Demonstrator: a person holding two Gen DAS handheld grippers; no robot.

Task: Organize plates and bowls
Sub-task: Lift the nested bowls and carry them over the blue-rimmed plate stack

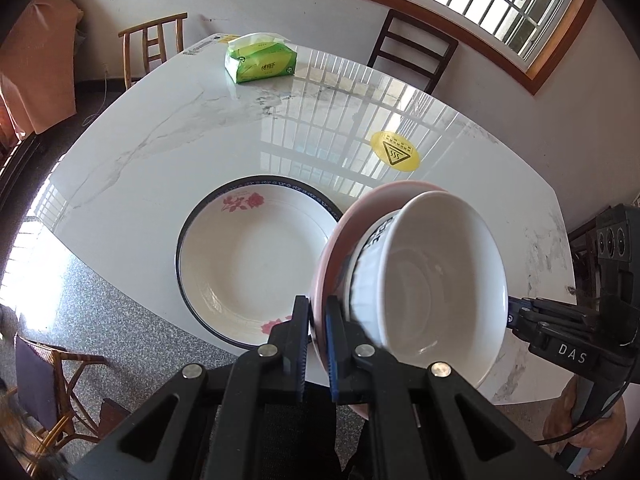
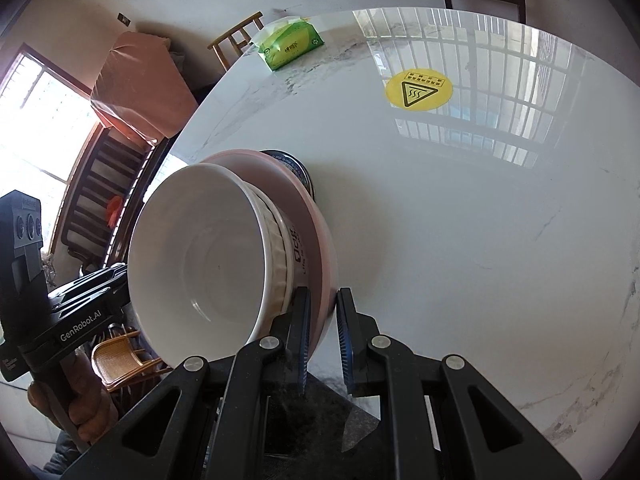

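glossy white bowl (image 1: 432, 280) in pink plate (image 1: 332, 256) | both grippers (image 1: 318, 344) (image 2: 323, 340) clamped on plate rim | flowered plate (image 1: 256, 264) on polished marble table (image 1: 200, 120)

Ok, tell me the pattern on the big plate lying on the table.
White plate with pink roses and a dark patterned rim; clearest in the left wrist view.

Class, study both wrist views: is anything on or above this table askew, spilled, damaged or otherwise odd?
Nothing is spilled or broken. The one odd thing: the pink plate carrying the white bowl hangs tilted above the table, pinched at opposite rims by the left gripper and the right gripper.
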